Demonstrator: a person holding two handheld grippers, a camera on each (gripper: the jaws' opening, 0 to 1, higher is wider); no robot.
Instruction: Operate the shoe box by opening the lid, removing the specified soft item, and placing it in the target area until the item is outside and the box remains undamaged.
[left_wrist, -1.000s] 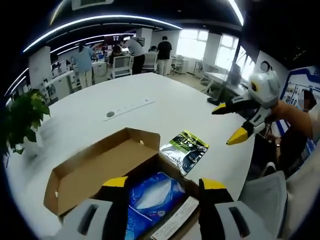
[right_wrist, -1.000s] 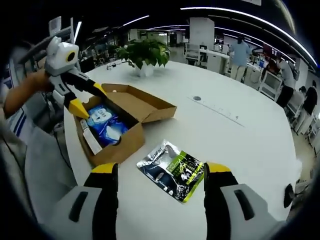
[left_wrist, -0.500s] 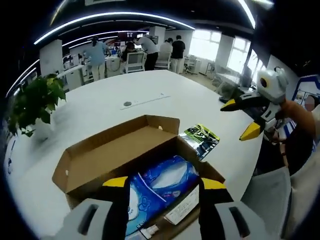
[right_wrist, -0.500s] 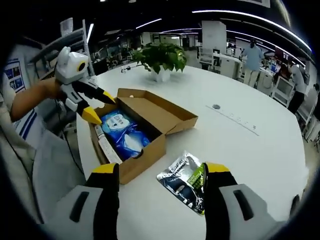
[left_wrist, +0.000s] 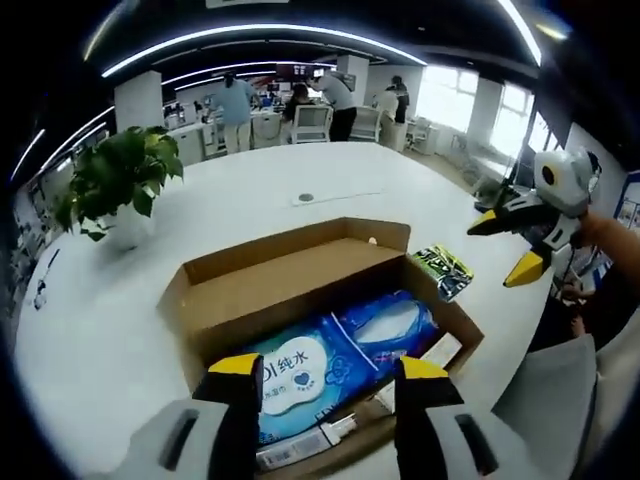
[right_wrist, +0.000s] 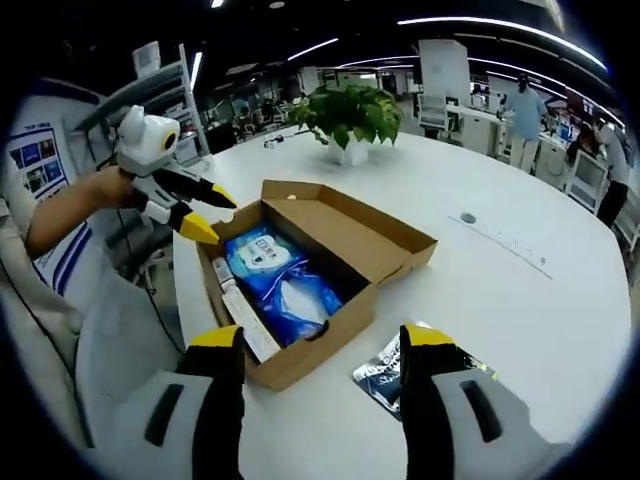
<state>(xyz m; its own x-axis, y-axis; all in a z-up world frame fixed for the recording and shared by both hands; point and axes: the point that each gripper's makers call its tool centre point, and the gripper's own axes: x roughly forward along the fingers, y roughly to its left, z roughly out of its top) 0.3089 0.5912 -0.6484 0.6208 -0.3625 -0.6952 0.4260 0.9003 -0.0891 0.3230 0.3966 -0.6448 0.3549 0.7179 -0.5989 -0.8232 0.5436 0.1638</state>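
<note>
An open cardboard shoe box lies on a white table with its lid folded back flat. Inside lies a blue soft pack of wipes beside a white strip of paper. My left gripper is open, its yellow-tipped jaws low over the near edge of the box above the blue pack. My right gripper is open, hovering near the box's front corner, and appears in the left gripper view as well. The left gripper shows at the box's far end in the right gripper view.
A black and green foil packet lies on the table beside the box. A potted plant stands further along the white table. People stand at desks in the background. A person's arm holds each gripper.
Both views have shifted: the left gripper has swung over the box so the blue pack sits between its jaws, and the right gripper has drawn closer to the box. Both stay open.
</note>
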